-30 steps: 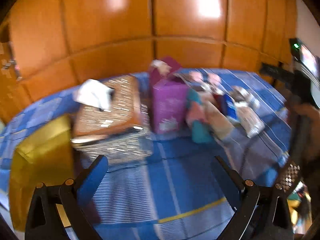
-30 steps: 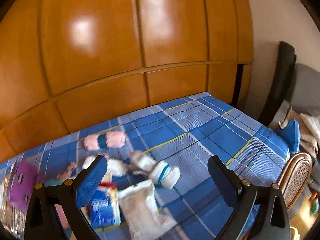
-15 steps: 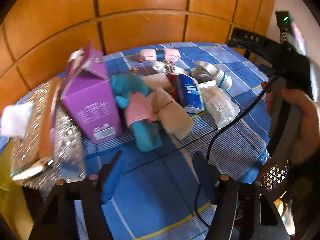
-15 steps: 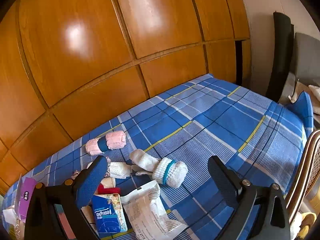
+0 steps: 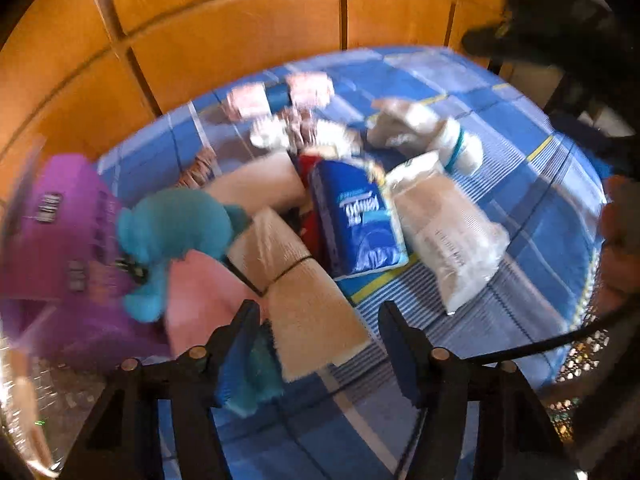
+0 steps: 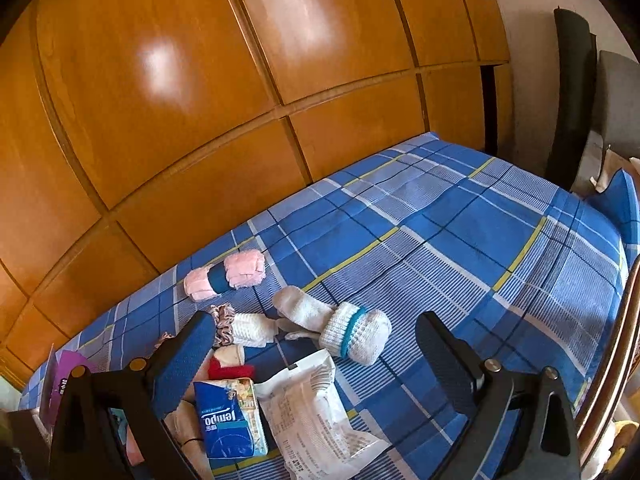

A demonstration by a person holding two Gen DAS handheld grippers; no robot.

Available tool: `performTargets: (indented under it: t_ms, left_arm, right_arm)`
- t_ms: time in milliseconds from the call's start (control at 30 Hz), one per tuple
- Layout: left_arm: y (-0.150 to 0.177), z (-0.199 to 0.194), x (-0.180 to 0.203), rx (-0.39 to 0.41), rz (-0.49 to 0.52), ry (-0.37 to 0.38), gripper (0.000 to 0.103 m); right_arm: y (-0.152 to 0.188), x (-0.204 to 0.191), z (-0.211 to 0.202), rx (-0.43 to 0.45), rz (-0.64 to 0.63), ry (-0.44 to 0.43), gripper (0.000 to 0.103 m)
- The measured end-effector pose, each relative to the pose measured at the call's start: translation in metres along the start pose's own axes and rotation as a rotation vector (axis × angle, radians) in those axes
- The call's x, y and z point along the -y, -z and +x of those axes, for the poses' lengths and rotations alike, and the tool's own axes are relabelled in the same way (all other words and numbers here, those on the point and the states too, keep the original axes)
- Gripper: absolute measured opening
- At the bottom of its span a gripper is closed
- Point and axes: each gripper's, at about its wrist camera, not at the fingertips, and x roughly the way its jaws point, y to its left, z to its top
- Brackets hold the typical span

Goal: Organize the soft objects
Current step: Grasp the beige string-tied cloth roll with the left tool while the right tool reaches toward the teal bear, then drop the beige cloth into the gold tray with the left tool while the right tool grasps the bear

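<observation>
A pile of soft things lies on the blue checked cloth (image 6: 460, 240). My left gripper (image 5: 318, 344) is open, its jaws on either side of the near end of a beige folded towel (image 5: 296, 280) tied with a black band; a teal plush toy (image 5: 176, 232) in pink cloth (image 5: 200, 300) lies to its left. A blue tissue pack (image 5: 356, 224) and a white plastic bag (image 5: 448, 232) lie beyond. My right gripper (image 6: 316, 360) is open and empty above the white sock with the teal stripe (image 6: 352, 332), the tissue pack (image 6: 232, 420) and the bag (image 6: 320, 412).
A purple carton (image 5: 52, 232) stands left of the plush. A pink rolled cloth with a blue band (image 6: 224, 276) and a frilly scrunchie (image 6: 224, 320) lie near the wooden panel wall (image 6: 200, 100). A wicker chair edge (image 6: 616, 344) is at the right.
My left gripper moved forward and right, closing in on the beige towel; the purple carton slid to the left edge of view. My right gripper dropped slightly towards the socks and stayed open.
</observation>
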Motion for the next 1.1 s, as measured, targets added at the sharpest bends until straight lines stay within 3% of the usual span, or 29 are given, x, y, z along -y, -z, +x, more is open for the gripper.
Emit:
performTargets:
  t_ms: [33,167,300,467,733,933,1100]
  left_arm:
    - [0.000,0.006,-0.001,-0.015,-0.002,0.015,0.035]
    - [0.010,0.002,-0.003,0.042,-0.003,0.046,0.025]
    - [0.030,-0.022,-0.010,0.103,0.003,0.090,0.022]
    - [0.057,-0.045,-0.014,0.149,0.017,0.132,0.022]
    - [0.098,-0.065,-0.018,0.165,0.026,0.155,0.022]
    - [0.115,-0.075,-0.024,0.174,0.021,0.161,0.022]
    - [0.128,-0.086,-0.029,0.190,0.021,0.172,0.022]
  right_arm:
    - [0.000,0.000,0.001,-0.006,-0.001,-0.002,0.101]
    - [0.001,-0.002,0.003,-0.018,-0.007,-0.019,0.079]
    - [0.004,-0.007,0.008,-0.062,-0.030,-0.070,0.059]
    - [0.015,-0.029,0.022,-0.187,-0.125,-0.200,0.048]
    - [0.052,-0.089,0.032,-0.406,-0.346,-0.435,0.044]
    - [0.075,-0.121,0.052,-0.555,-0.371,-0.461,0.044]
    - [0.080,-0.134,0.071,-0.612,-0.352,-0.464,0.044]
